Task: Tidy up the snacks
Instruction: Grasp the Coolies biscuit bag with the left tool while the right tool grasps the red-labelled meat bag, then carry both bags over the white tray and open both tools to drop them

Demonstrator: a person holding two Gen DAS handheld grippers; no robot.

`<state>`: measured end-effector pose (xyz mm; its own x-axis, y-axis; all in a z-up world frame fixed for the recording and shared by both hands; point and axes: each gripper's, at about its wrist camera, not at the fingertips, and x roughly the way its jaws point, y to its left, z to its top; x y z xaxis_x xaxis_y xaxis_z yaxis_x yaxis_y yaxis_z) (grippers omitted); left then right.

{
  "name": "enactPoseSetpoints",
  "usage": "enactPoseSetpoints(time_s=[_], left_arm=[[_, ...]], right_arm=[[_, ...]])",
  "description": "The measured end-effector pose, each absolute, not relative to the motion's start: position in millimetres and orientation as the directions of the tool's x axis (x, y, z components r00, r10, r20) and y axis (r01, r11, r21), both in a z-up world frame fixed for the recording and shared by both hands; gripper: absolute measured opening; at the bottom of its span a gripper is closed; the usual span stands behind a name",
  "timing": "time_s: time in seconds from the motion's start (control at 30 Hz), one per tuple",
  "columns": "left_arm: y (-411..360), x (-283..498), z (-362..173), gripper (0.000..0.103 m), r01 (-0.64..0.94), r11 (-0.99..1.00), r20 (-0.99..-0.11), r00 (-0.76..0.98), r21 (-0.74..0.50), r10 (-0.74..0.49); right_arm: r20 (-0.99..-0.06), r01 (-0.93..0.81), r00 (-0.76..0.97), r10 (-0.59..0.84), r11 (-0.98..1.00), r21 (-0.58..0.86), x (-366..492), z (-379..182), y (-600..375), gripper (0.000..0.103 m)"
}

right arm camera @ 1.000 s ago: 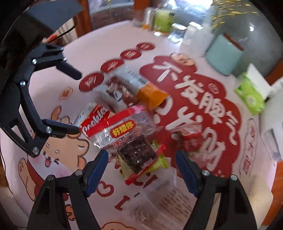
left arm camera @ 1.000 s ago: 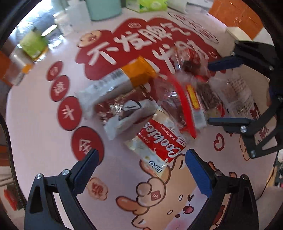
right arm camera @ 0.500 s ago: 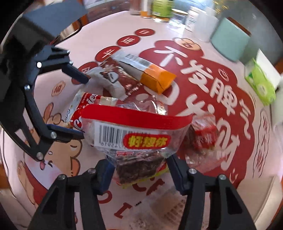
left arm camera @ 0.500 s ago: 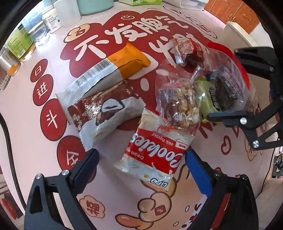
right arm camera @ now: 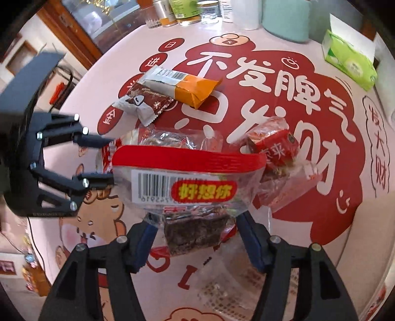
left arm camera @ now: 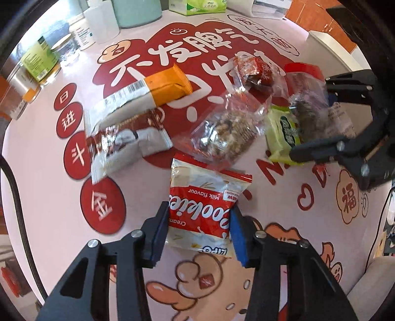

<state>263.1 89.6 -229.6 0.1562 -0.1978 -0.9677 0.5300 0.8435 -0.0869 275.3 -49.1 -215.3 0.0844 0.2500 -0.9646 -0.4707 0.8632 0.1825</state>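
Observation:
A red-and-white cookies packet (left arm camera: 202, 195) lies on the pink printed tablecloth (left arm camera: 49, 172). My left gripper (left arm camera: 198, 210) is closing on it, both blue pads against its sides. A clear bag with a red top strip and a dark block inside (right arm camera: 197, 177) stands up between the fingers of my right gripper (right arm camera: 197, 227). Those jaws are opening a little, and the pads still touch the bag. Around them lie an orange-and-white bar (left arm camera: 148, 96), a brown-and-white packet (left arm camera: 128, 140), a clear nut bag (left arm camera: 227, 130), a green packet (left arm camera: 284, 133) and a small red packet (right arm camera: 274, 148).
At the table's far edge stand a teal container (right arm camera: 291, 19), a green tissue box (right arm camera: 348, 59), a white bottle (left arm camera: 103, 22) and several jars (left arm camera: 39, 59). A flat clear printed bag (right arm camera: 222, 291) lies under the right gripper. My left gripper (right arm camera: 109, 159) shows at the left of the right wrist view.
The left jaws went from wide open to pressed against the cookies packet. The right gripper closed on the red-topped bag and rolled, so the bag now stands up close to its camera.

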Motion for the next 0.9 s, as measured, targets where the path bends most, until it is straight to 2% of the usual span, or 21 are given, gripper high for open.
enactPoseSetpoints(time_s=[0.17,0.23,0.27,0.3,0.57,0.9], left_arm=[[99,246,-229,0.044,0.482,0.868,-0.962,0.158,-0.124,-0.225],[103,241,-226,0.044,0.458,0.877,-0.956,0.165,-0.142,-0.241],[105,239,-223,0.044,0.445,0.883,-0.954,0.171,-0.15,-0.248],[108,236,-220,0.044,0.434,0.887,-0.951,0.176,-0.156,-0.253],[114,213,-179,0.044,0.387,0.899,-0.919,0.242,-0.203,-0.312],[62,179,-118,0.044,0.387,0.894,-0.877,0.319,-0.226,-0.359]], right_arm=[[-0.956,-0.421,0.087,0.279,0.881,0.219,276,-211,-53,0.065],[-0.953,-0.402,0.111,0.283,0.889,0.217,276,-207,-54,0.059],[-0.954,-0.396,0.119,0.276,0.894,0.209,275,-205,-55,0.05],[-0.954,-0.389,0.127,0.273,0.898,0.205,274,-203,-55,0.048],[-0.915,-0.374,0.249,0.317,0.903,0.211,252,-160,-58,0.046],[-0.86,-0.327,0.377,0.346,0.918,0.226,182,-97,-103,0.046]])
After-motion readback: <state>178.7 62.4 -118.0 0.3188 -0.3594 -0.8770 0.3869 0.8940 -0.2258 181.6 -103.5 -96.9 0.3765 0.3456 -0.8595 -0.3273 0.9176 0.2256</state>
